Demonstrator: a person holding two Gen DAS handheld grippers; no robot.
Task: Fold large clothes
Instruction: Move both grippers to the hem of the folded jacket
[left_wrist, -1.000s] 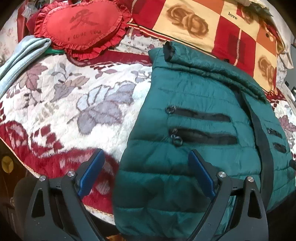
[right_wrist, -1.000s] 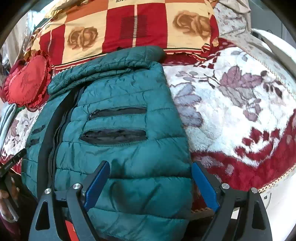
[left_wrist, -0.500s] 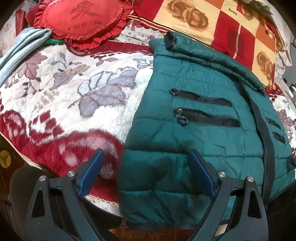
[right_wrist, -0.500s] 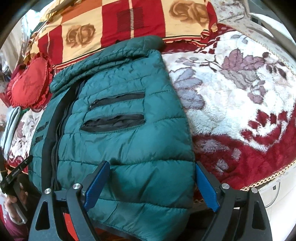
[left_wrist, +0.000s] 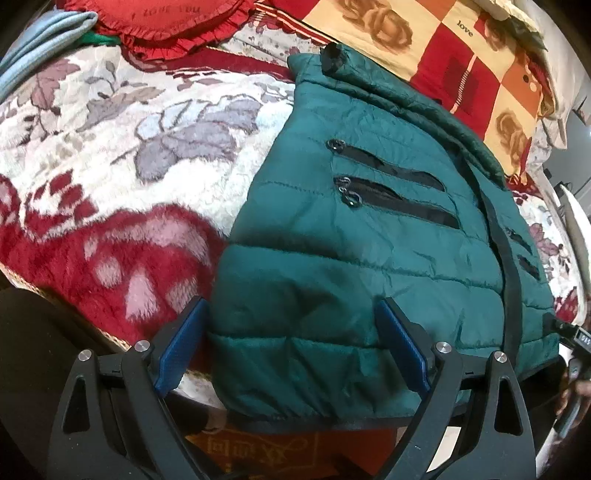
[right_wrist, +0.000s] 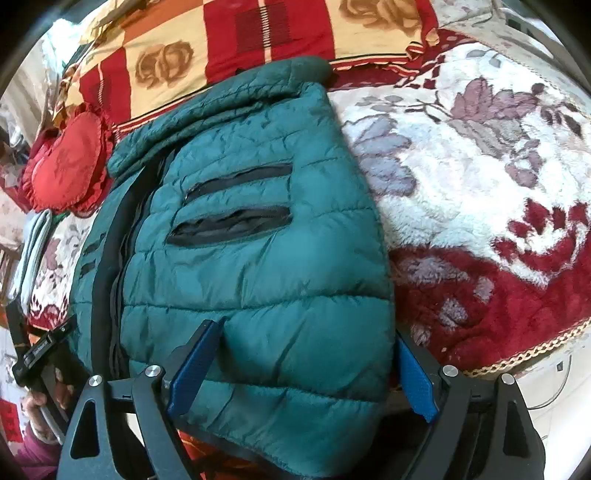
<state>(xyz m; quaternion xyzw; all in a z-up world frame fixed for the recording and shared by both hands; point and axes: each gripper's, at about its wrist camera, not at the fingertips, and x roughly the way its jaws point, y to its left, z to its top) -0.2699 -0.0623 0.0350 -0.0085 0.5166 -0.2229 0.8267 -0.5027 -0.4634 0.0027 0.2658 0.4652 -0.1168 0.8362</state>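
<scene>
A green puffer jacket (left_wrist: 369, 258) lies front-up on the bed (left_wrist: 110, 147), hem hanging over the near edge, collar toward the pillow (left_wrist: 461, 55). My left gripper (left_wrist: 291, 343) and right gripper (right_wrist: 303, 365) hover over the hem corners, each with jaws spread wide and nothing clasped. I judge the jacket light, soft and puffy, its shell slick and springy, so folds may slide or pop open. I would pinch deep at the stitched hem corners, where the fabric is firmer, not on the padding.
</scene>
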